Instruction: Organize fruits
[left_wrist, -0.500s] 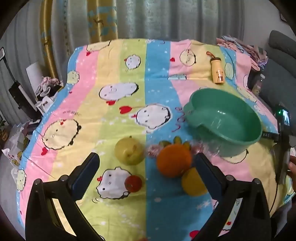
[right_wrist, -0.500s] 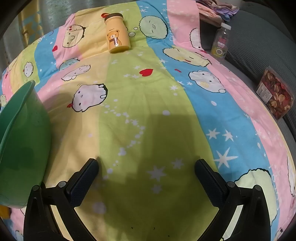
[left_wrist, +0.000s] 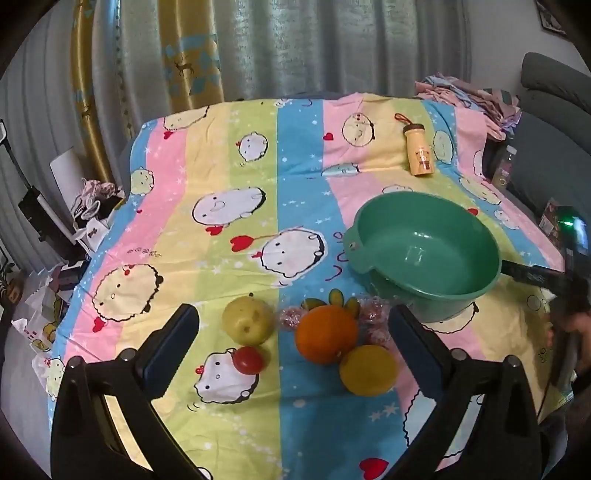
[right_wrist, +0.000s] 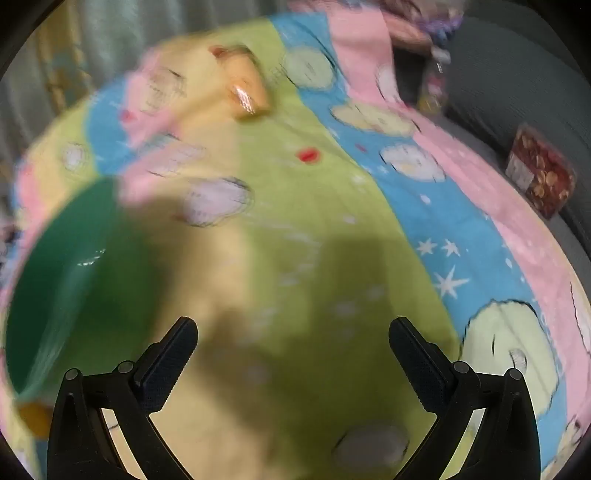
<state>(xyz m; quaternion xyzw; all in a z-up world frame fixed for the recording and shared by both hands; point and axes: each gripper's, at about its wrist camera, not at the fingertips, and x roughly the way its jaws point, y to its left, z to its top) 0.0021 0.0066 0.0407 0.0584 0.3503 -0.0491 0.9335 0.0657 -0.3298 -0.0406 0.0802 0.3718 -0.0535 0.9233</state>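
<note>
Green basin (left_wrist: 424, 254) is sitting on striped cloth (left_wrist: 258, 184) w/ fruit just beside it: orange (left_wrist: 325, 334), lemon (left_wrist: 367, 369), pear (left_wrist: 247, 320), tomato (left_wrist: 248, 360). Left hand-held gripper (left_wrist: 293, 332) is hovering over them, jaws wide, gripping nothing. Right hand-held gripper (right_wrist: 293, 343) is likewise spread, empty; view blurred.

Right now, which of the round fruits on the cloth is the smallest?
The red tomato. It lies just in front of the pale green pear and is clearly smaller than it, the orange and the yellow lemon.
</note>
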